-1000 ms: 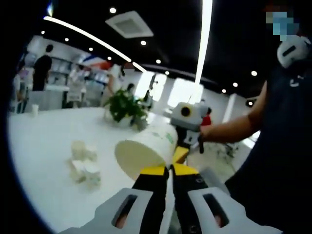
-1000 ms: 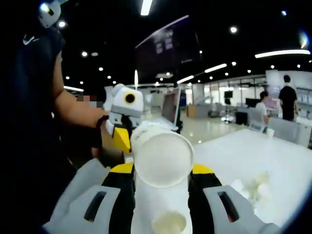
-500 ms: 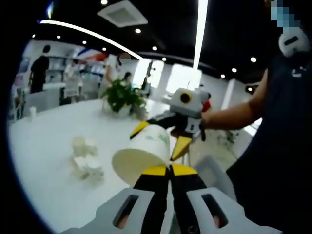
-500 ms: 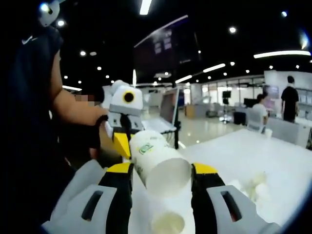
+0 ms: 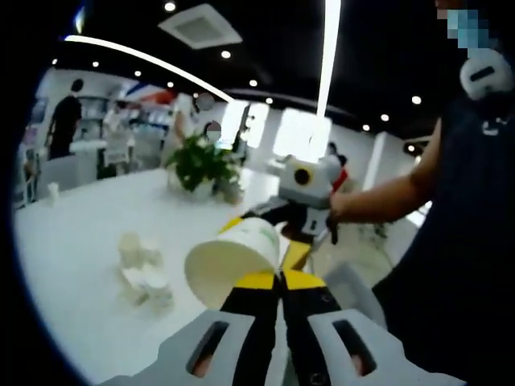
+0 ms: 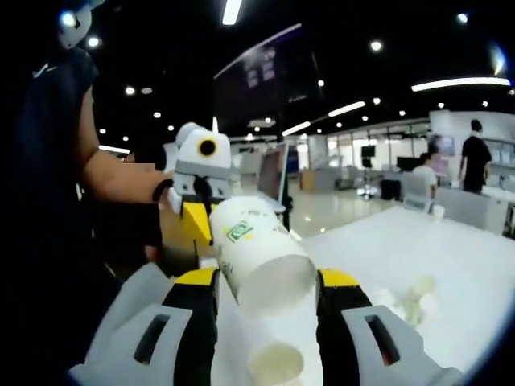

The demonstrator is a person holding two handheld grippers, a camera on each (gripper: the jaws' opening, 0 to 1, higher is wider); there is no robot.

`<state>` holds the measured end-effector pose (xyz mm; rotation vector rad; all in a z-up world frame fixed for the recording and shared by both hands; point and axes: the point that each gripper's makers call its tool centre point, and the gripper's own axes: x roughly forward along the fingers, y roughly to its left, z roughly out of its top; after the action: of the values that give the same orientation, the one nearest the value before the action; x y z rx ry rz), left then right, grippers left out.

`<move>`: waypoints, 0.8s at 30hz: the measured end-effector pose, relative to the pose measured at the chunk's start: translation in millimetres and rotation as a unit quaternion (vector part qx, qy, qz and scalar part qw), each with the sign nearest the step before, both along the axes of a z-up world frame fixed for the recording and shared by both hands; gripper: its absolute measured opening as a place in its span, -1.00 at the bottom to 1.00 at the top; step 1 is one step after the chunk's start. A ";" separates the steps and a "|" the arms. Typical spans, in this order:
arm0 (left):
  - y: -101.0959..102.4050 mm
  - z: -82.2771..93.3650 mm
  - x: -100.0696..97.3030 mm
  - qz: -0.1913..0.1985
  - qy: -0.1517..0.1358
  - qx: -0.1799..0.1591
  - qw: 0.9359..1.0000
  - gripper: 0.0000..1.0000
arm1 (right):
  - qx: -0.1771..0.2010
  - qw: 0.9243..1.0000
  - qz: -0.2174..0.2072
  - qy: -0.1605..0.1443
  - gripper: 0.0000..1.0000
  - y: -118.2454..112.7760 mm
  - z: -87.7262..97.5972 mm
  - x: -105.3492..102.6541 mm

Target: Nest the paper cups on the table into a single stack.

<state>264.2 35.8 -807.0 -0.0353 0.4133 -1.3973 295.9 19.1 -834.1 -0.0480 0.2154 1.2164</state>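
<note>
Two grippers meet above the white table [image 5: 72,265]: the left gripper [image 5: 279,281] pinches a tilted cup [image 5: 229,259] by its rim, the right gripper [image 6: 265,280] spreads around it, and another cup [image 6: 275,363] stands below, seemingly empty.

Compared with a second ago, the right gripper [image 6: 265,283] no longer clasps the paper cup [image 6: 259,256]: its jaws stand spread, one on each side of the cup. The cup, which then faced the right gripper view bottom-first, now lies tilted, showing its side and green mark. The left gripper [image 5: 279,281] now pinches the cup's rim alone.
</note>
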 end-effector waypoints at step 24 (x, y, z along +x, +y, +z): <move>-13.1 13.0 27.1 -0.038 -0.019 0.348 0.937 -1.00 | -0.063 0.990 -0.122 0.020 0.82 -112.1 -35.2 35.1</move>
<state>291.2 22.7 -794.0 0.5910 0.8630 -1.2566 331.0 -93.0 -869.4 -0.1043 0.3242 0.9595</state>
